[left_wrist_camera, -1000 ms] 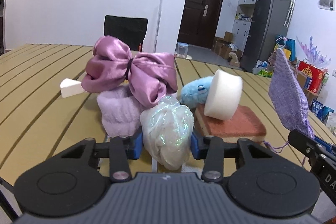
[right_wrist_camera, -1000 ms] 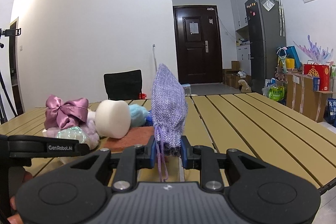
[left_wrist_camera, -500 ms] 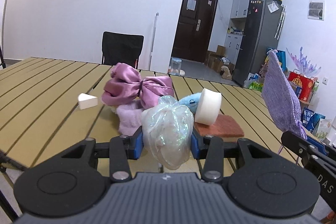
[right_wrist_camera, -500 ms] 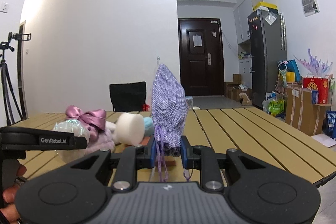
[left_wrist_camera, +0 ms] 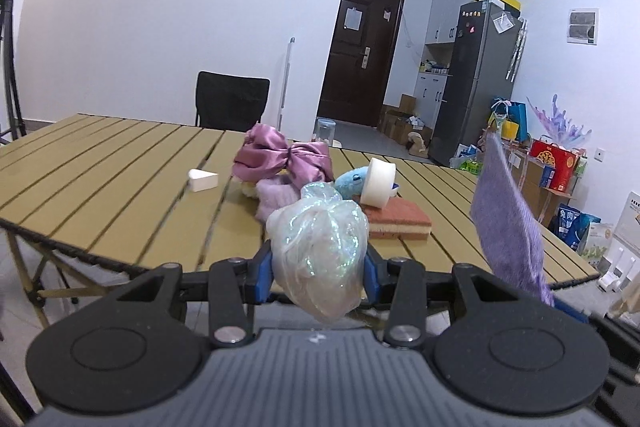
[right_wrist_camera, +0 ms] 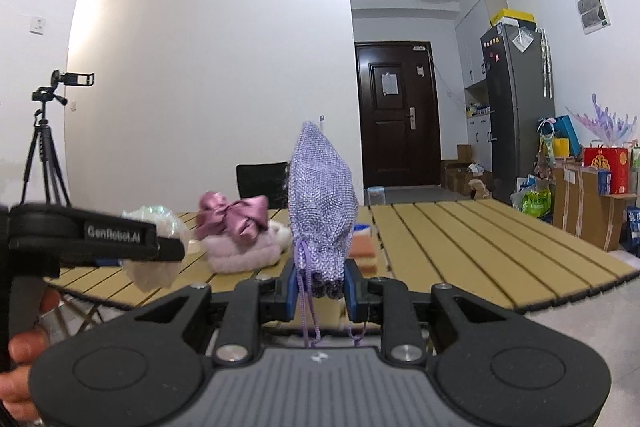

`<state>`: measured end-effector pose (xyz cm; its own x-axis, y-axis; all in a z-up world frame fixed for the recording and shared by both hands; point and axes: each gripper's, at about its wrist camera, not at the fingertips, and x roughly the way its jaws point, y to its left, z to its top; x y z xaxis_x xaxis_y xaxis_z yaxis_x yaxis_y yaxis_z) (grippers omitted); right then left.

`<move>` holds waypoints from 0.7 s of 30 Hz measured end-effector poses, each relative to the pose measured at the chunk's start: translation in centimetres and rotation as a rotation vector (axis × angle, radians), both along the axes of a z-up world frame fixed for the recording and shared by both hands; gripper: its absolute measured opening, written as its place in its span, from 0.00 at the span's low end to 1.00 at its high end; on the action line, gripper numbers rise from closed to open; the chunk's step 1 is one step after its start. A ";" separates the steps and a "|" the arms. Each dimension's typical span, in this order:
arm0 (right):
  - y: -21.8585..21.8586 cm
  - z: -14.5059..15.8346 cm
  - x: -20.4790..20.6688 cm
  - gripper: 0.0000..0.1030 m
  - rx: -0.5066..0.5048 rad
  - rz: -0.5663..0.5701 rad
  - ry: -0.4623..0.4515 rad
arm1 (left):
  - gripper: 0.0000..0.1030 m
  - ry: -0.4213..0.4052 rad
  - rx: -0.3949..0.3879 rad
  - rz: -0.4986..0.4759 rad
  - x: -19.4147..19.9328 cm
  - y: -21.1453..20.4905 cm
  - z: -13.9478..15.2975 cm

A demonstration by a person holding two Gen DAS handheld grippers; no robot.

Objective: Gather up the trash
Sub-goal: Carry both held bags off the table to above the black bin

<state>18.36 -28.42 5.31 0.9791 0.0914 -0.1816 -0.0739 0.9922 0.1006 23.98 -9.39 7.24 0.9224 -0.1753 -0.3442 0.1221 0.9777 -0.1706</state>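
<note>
Holding a crumpled iridescent plastic wrapper [left_wrist_camera: 318, 251], the left gripper [left_wrist_camera: 318, 267] has its blue-padded fingers [left_wrist_camera: 260, 273] clamped on either side of it. The wrapper is off the tabletop [left_wrist_camera: 120, 187], level with the near edge and in front of it. In the right wrist view the same wrapper [right_wrist_camera: 154, 251] shows behind the left gripper [right_wrist_camera: 120, 239], at the near left corner of the tabletop [right_wrist_camera: 480, 239].

Right gripper [right_wrist_camera: 320, 283]: fingers [right_wrist_camera: 290, 283] pressed onto the lower end of a purple drawstring pouch [right_wrist_camera: 322, 203]. Pouch stands upright above the fingers; its cords [right_wrist_camera: 306, 307] hang down between them. In the left wrist view the pouch [left_wrist_camera: 506, 223] appears near the right edge of the tabletop, raised, tilted; its lower end runs out of sight behind the gripper body.

Remaining on the tabletop, grouped around its middle:
- pink satin bow [left_wrist_camera: 286, 157], resting on a pale pink fluffy item [left_wrist_camera: 276, 193];
- blue plush toy [left_wrist_camera: 352, 181], touching a white foam disc [left_wrist_camera: 378, 181];
- disc leans on an orange-brown sponge [left_wrist_camera: 396, 221], nearest the near edge of the group;
- white wedge-shaped piece [left_wrist_camera: 203, 180], apart from the group, toward the left edge.

Beyond the far edge: black chair [left_wrist_camera: 232, 101]. Tripod with camera [right_wrist_camera: 48, 143] stands at the left wall. A hand [right_wrist_camera: 24, 367] grips the left gripper's handle.
</note>
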 end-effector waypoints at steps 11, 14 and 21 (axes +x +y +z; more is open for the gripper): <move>2.8 -2.2 -7.2 0.21 0.006 0.035 0.086 | 0.42 0.019 0.006 0.004 -7.2 3.5 0.1; 3.1 -2.8 -9.0 0.21 -0.002 0.041 0.113 | 0.42 0.037 0.013 0.006 -8.6 4.0 -0.5; 3.6 -4.3 -12.3 0.21 -0.009 0.042 0.169 | 0.42 0.096 0.050 0.014 -11.5 5.4 -2.8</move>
